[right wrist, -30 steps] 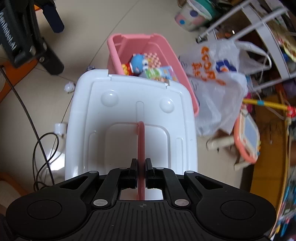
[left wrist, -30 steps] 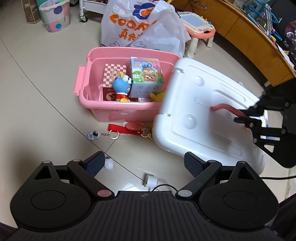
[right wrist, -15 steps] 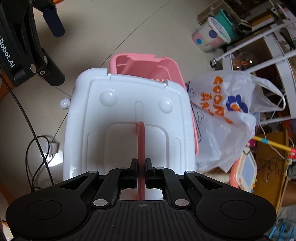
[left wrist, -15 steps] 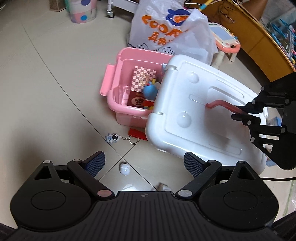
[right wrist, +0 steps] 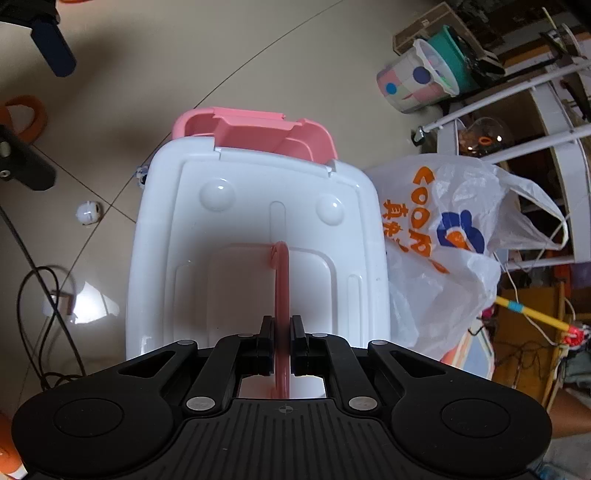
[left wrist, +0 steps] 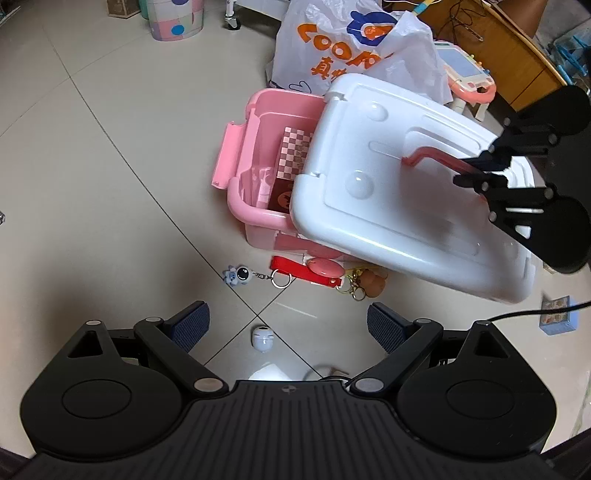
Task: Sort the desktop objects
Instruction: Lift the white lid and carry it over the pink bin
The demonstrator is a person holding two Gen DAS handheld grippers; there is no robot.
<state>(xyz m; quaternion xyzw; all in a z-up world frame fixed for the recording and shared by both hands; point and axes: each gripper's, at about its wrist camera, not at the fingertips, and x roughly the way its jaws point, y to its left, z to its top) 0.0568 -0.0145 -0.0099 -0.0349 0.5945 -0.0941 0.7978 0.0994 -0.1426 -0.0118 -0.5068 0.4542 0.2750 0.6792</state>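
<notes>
My right gripper [right wrist: 282,332] is shut on the pink handle [right wrist: 280,280] of a white lid [right wrist: 255,236] and holds it tilted over the pink storage box [right wrist: 255,125]. In the left wrist view the lid [left wrist: 388,192] hides the right part of the box [left wrist: 255,210]; a checkered card [left wrist: 295,151] shows inside. The right gripper [left wrist: 476,171] is at the right there. My left gripper [left wrist: 288,325] hangs open over the floor, holding nothing. On the floor lie an astronaut keychain [left wrist: 238,275], a red strap with a pink oval [left wrist: 314,269], a brown keychain [left wrist: 371,282] and a small white toy [left wrist: 263,338].
A white printed plastic bag [left wrist: 351,48] stands right behind the box. A pastel dotted bin [left wrist: 173,18] is at the back left, a pink drawing board [left wrist: 465,74] and a wooden cabinet [left wrist: 498,40] at the back right. A black cable [right wrist: 37,302] and a small blue box [left wrist: 557,314] lie on the tiles.
The right gripper has carried the lid across over the pink box, so the toys inside are now mostly covered. The left gripper's view has shifted a little across the floor.
</notes>
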